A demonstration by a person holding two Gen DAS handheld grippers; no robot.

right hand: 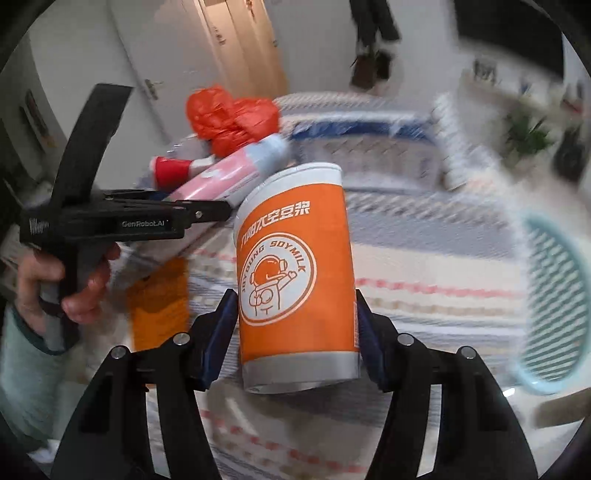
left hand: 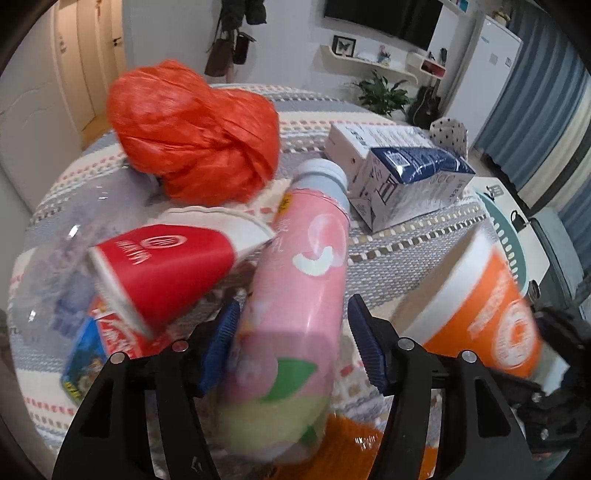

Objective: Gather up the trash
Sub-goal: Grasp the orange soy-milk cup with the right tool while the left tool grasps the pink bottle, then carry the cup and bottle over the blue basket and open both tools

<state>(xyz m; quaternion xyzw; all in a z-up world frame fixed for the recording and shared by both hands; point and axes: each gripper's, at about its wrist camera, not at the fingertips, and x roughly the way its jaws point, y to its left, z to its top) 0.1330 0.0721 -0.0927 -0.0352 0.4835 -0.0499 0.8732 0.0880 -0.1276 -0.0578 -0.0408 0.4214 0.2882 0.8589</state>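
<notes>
- The left gripper (left hand: 291, 343) was closed around the pink bottle (left hand: 295, 295), lifted over the table (left hand: 406, 254).
- The right gripper (right hand: 295, 332) clamped the orange cup (right hand: 295, 266).
- The basket (right hand: 554, 295) sat near, to the right.
- The red bag (left hand: 192, 133), red cup (left hand: 162, 273) and carton (left hand: 413, 177) remained uncollected; judged early.

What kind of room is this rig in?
Likely a home living room: wall-mounted TV, potted plant, guitar by a white fridge, and a cloth-covered table of trash.
</notes>
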